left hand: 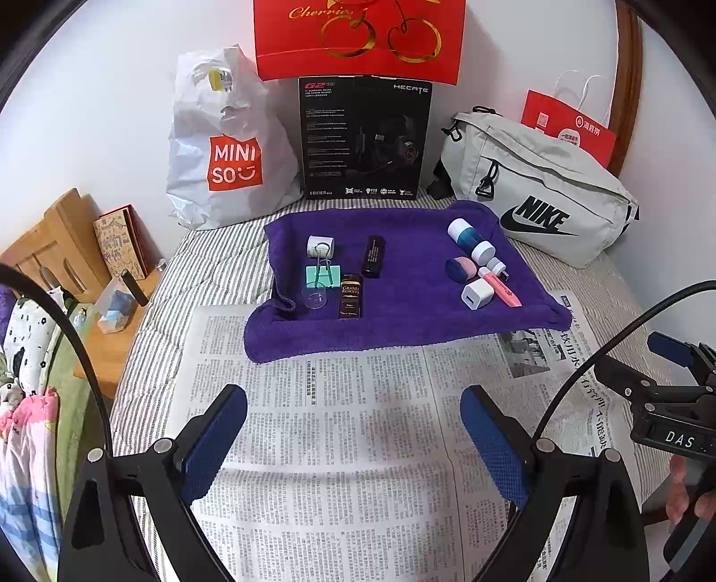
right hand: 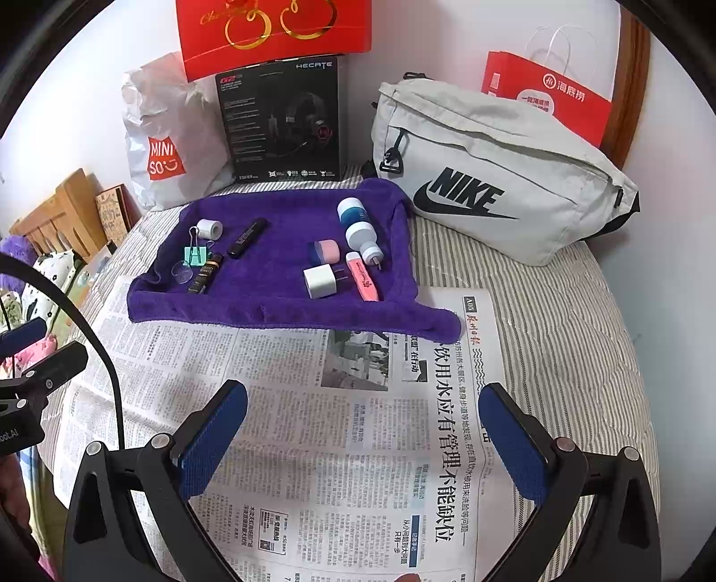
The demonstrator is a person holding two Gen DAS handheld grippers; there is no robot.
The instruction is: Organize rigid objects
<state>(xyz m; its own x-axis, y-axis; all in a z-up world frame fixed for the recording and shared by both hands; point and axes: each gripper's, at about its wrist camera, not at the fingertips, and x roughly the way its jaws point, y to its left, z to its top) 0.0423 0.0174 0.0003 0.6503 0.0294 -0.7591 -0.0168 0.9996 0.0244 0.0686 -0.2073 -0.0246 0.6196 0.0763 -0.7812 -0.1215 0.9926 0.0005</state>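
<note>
Both sets of jaws stand wide apart with nothing between them: the left gripper (left hand: 353, 412) and the right gripper (right hand: 362, 412) both hang over a flat newspaper (left hand: 340, 447) covered in tiny print. Each finger has a bumpy blue pad. Only a bit of the right gripper shows at the edge of the left view. Past the newspaper lies a fuzzy purple towel (left hand: 402, 322) on a striped bed cover (right hand: 559, 322), and the small hard things sit on it in two groups. On the left side are a little white roll (left hand: 321, 246), a green clip (left hand: 322, 275) with wire handles, a clear round lid (left hand: 315, 297) that is hard to see, a black tube (left hand: 373, 256) and a dark box (left hand: 350, 297) with gold words. On the right side are a white and blue bottle (left hand: 470, 239), a round pink and blue case (left hand: 461, 270), a small white dropper bottle (left hand: 496, 267), a pink marker pen (left hand: 499, 288) and a white square plug (left hand: 477, 294). Behind the towel stand a crinkly white bag (left hand: 223, 147), a black box (left hand: 364, 139), a shiny red bag (left hand: 358, 40) cut off at the top, a soft grey bag (left hand: 537, 188) and a red paper bag (left hand: 568, 125) partly hidden behind it.
</note>
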